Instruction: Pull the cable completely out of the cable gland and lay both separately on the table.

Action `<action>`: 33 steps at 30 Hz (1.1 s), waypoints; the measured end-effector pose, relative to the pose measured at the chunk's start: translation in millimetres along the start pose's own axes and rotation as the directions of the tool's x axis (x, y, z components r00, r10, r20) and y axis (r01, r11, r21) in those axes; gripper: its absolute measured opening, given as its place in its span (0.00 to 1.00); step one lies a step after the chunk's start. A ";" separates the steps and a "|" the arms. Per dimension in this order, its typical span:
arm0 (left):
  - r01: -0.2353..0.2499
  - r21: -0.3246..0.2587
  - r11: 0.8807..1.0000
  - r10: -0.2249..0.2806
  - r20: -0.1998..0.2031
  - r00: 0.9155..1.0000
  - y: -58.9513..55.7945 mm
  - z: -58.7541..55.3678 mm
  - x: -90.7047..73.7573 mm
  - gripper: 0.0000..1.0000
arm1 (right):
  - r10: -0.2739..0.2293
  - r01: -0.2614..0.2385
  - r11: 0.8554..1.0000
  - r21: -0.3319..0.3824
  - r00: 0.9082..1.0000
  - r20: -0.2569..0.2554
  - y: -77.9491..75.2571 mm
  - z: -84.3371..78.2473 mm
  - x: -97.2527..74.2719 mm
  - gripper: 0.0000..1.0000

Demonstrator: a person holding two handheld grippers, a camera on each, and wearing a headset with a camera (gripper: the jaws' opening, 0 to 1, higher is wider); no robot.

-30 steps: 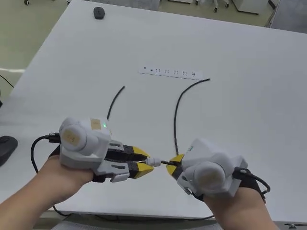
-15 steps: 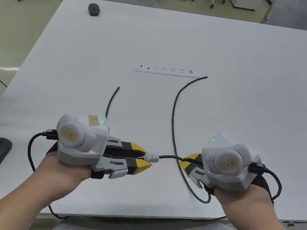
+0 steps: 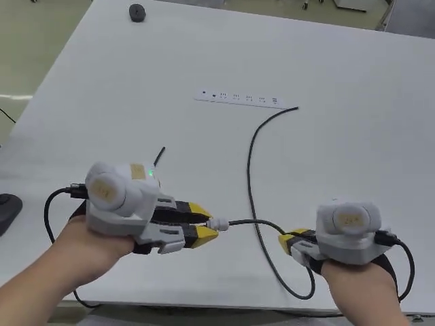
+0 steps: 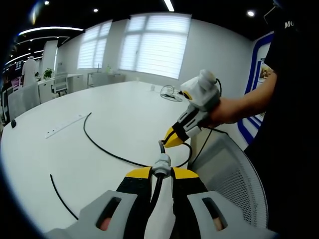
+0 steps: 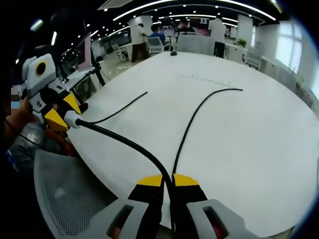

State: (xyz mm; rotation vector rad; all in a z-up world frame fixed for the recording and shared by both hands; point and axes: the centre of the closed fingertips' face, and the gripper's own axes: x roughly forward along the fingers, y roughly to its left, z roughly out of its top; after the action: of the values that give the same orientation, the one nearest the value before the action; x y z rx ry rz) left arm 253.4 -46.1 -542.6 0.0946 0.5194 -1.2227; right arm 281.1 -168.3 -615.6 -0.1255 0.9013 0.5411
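My left gripper is shut on the white cable gland above the table's near edge. The black cable leaves the gland's right end and runs to my right gripper, which is shut on it. From there it loops along the table edge and lies in a long curve toward the power strip. In the left gripper view the gland sits between the yellow tips, with cable running back between the jaws. A short cable end lies beyond the left gripper. In the right gripper view the cable reaches the gland.
A white power strip lies mid-table. A small dark round object sits at the far end, and another dark object at the left edge. A grey mesh chair stands by the near edge. People stand far back.
My right gripper has moved right, away from the gland, and the cable span between the grippers has grown. The short cable end beyond the left gripper looks shorter. The left gripper has stayed put.
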 end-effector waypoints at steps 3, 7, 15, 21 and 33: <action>-0.004 -0.001 1.000 0.004 0.000 1.000 0.4 -0.1 -0.8 0.15 | -0.008 0.008 0.999 -0.031 1.000 0.011 2.7 0.3 -1.8 0.01; -0.015 0.003 1.000 0.015 0.003 1.000 3.1 0.2 -4.0 0.15 | -0.009 0.012 0.998 -0.063 0.999 0.034 5.0 3.5 -7.8 0.02; -0.034 -0.009 0.999 0.034 0.014 0.999 6.6 0.4 -9.4 0.15 | -0.007 0.024 0.973 -0.230 0.997 0.073 17.0 19.8 -29.3 0.16; -0.042 -0.001 0.999 0.042 0.009 0.999 5.7 0.9 -8.6 0.15 | 0.013 0.038 0.903 -0.428 0.993 0.115 43.8 40.6 -45.5 0.16; -0.034 0.005 0.999 0.034 -0.015 0.999 -4.1 1.0 -3.3 0.15 | 0.069 0.019 0.658 -0.753 0.994 0.085 111.7 66.0 -30.8 0.13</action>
State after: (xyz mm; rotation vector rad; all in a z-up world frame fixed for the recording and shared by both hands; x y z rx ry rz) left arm 249.1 -45.0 -539.5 0.1165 0.5258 -1.1913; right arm 257.1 -63.0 -537.4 -0.8467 0.5163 0.9240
